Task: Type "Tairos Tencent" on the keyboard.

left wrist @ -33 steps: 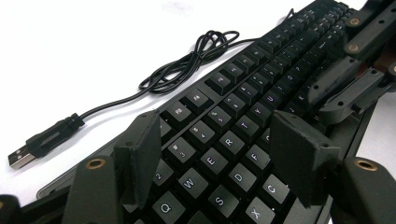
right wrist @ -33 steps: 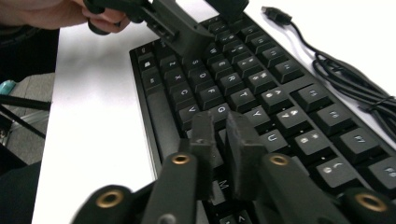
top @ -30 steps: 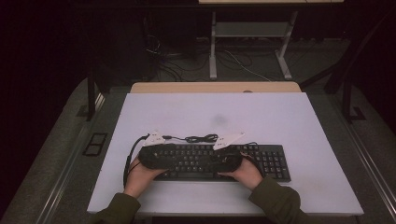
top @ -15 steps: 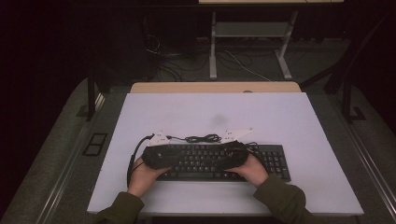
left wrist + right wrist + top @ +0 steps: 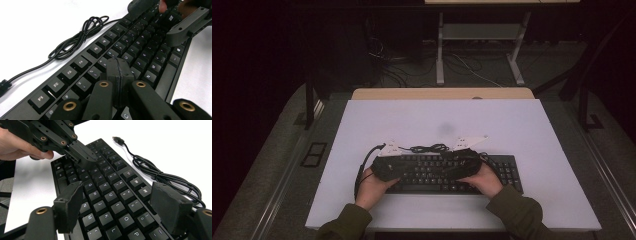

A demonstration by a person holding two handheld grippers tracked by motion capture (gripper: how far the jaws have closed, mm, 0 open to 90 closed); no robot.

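Observation:
A black keyboard (image 5: pixel 507 172) lies near the front edge of the white table (image 5: pixel 532 130), its coiled cable (image 5: pixel 429 148) just behind it. My left gripper (image 5: pixel 117 65) hovers low over the number and letter rows of the keyboard (image 5: pixel 140 47). Its jaws have just been closing and now stand shut with nothing between them. My right gripper (image 5: pixel 117 192) is over the letter keys of the keyboard (image 5: pixel 110 202). Its jaws have just been opening and now stand wide, holding nothing. In the right gripper view the left gripper (image 5: pixel 86 160) points down at the keys.
The cable (image 5: pixel 162 177) ends in a loose USB plug (image 5: pixel 117 139) lying on the table. A wooden strip (image 5: pixel 442 93) borders the table's far edge. Beyond it are desk legs and floor cables (image 5: pixel 477 70).
Both hands keep their place over the keyboard; the high view shows no clear difference.

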